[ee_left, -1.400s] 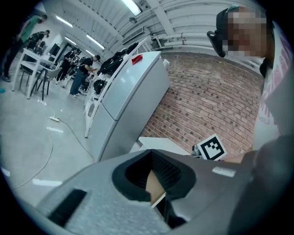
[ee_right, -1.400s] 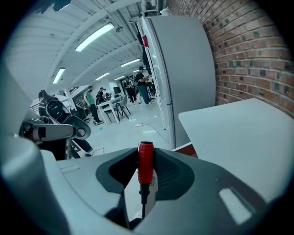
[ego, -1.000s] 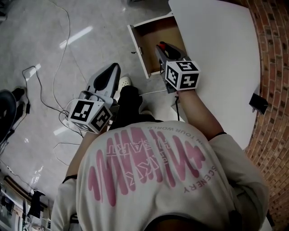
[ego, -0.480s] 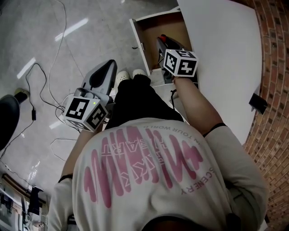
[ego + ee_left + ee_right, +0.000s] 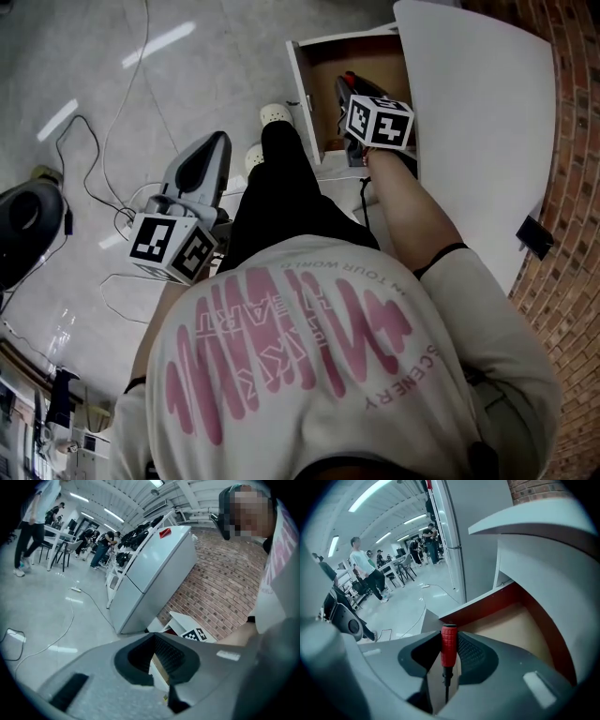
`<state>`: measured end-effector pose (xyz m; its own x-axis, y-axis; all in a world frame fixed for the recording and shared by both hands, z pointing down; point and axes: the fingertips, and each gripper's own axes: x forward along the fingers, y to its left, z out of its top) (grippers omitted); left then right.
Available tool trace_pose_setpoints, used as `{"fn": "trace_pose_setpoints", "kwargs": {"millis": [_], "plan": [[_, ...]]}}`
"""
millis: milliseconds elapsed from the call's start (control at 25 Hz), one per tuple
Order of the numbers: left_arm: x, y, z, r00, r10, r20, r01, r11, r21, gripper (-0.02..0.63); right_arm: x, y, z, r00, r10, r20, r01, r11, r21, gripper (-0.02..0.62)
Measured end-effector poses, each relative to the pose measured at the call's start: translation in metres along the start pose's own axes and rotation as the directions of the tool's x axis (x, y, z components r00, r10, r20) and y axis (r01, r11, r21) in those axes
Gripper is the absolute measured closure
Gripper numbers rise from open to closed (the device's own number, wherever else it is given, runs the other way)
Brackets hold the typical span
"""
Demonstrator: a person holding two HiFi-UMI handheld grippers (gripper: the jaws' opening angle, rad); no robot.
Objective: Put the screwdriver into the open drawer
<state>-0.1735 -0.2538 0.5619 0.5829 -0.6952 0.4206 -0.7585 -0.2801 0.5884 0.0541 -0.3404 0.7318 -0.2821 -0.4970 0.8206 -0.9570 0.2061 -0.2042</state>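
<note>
If I let go from this height, I judge the screwdriver (image 5: 449,645) could bounce off the drawer (image 5: 519,620) floor or clip its front wall and drop to the floor outside. The counter (image 5: 483,122) overhangs the drawer's back part, so pushing in too far risks knocking my marker cube on its edge. My right hand-held gripper (image 5: 449,654) is closed narrowly on the red handle, with the shaft pointing back toward me, and it holds the tool above the open drawer, apparently not yet resting on the wood. My left hand-held gripper (image 5: 157,657) hangs by my side, jaws slightly apart with nothing between them.
</note>
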Motion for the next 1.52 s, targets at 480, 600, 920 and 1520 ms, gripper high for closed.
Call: {"fn": "trace_pose_setpoints", "kwargs": {"millis": [480,600,920,1520], "plan": [[0.032,0.017,-0.008,0.997,0.066,-0.043,-0.070,0.995,-0.076,0.604,0.060,-0.019,-0.027,0.986,0.004,-0.169,-0.001,1.000,0.019,0.472],[0.042,0.022,-0.014,0.996,0.073,-0.058,-0.078,0.993,-0.090,0.604,0.074,-0.025,-0.032,0.981,0.010,-0.196,-0.007,1.000,0.017,0.472],[0.064,0.036,-0.023,0.993,0.078,-0.092,-0.087,0.990,-0.107,0.604,0.096,-0.049,-0.044,0.966,-0.021,-0.257,0.039,0.997,0.065,0.477],[0.079,0.042,-0.043,0.986,0.081,-0.147,-0.100,0.986,-0.130,0.604,0.112,-0.049,-0.082,0.926,0.012,-0.377,0.016,0.997,0.071,0.477]]}}
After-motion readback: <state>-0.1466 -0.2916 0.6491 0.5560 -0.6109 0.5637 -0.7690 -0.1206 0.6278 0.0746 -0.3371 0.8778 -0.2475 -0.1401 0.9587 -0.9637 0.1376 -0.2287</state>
